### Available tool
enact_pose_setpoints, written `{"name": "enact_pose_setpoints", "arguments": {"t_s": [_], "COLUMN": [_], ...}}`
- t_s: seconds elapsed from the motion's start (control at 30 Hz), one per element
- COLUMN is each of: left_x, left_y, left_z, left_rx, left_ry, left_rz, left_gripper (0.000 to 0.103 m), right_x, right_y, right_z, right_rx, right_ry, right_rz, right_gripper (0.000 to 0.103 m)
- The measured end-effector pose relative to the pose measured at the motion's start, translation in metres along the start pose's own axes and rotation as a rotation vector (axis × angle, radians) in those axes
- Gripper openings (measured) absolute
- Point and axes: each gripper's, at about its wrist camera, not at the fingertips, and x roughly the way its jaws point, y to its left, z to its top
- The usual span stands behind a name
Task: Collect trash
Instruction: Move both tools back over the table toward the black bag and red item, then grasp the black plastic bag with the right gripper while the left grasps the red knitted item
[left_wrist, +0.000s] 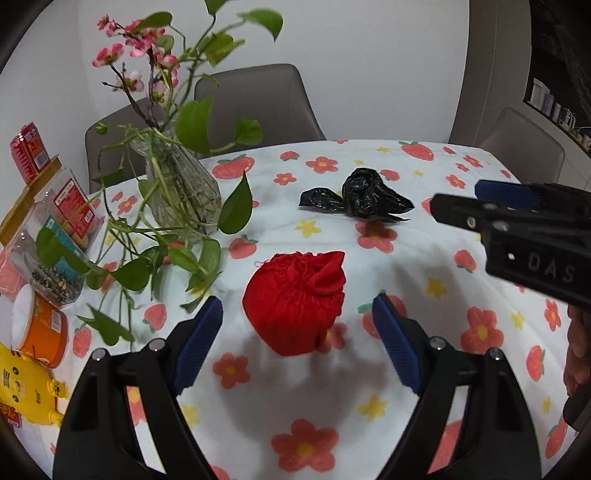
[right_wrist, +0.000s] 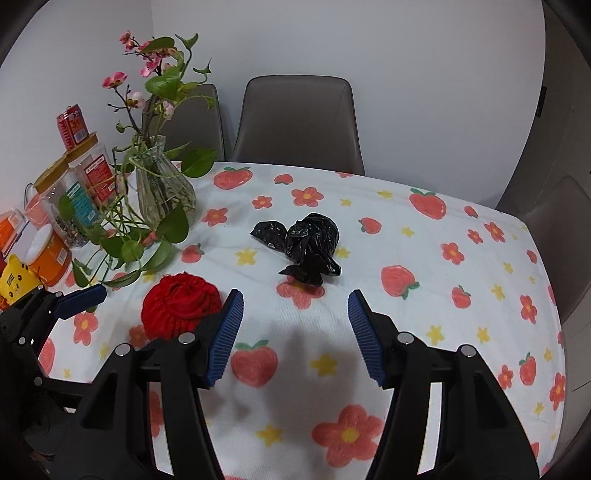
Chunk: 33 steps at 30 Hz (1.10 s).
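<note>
Two items remain uncollected on the tablecloth (right_wrist: 424, 295): red bundle (left_wrist: 295, 306) and black bag (right_wrist: 306, 247). Left gripper (left_wrist: 297, 332) and right gripper (right_wrist: 295, 328) both spread wide, holding nothing.

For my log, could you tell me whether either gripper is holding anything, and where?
Nothing is held. The left gripper is open around the red bundle without touching; the right gripper is open and empty.
</note>
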Motion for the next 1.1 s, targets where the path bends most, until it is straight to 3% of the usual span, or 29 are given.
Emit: {"name": "enact_pose_setpoints", "arguments": {"t_s": [0.23, 0.4, 0.47, 0.67, 1.0, 1.07, 1.1], "left_x": [0.046, 0.066, 0.072, 0.085, 0.078, 0.075, 0.075], "left_y": [0.001, 0.006, 0.007, 0.01, 0.018, 0.016, 0.014], "left_z": [0.006, 0.013, 0.017, 0.028, 0.025, 0.022, 0.022], "left_rx": [-0.023, -0.039, -0.04, -0.031, -0.06, -0.042, -0.034], "left_ry": [0.048, 0.028, 0.021, 0.004, 0.028, 0.02, 0.019], "left_rz": [0.004, -0.012, -0.03, -0.042, -0.054, -0.047, -0.045], "left_gripper": [0.083, 0.083, 0.065, 0.053, 0.055, 0.053, 0.052], "right_x": [0.047, 0.072, 0.081, 0.107, 0.121, 0.126, 0.129], "right_y": [-0.009, -0.014, -0.015, -0.015, -0.012, -0.013, -0.013], "right_z": [0.019, 0.026, 0.027, 0.024, 0.021, 0.021, 0.021], "right_rx": [0.006, 0.016, 0.016, 0.009, 0.006, 0.01, 0.008], "right_ry": [0.006, 0.018, 0.026, 0.066, 0.096, 0.117, 0.132], "right_rz": [0.013, 0.011, 0.011, 0.009, 0.01, 0.013, 0.019], "right_gripper": [0.058, 0.061, 0.061, 0.061, 0.061, 0.054, 0.036]}}
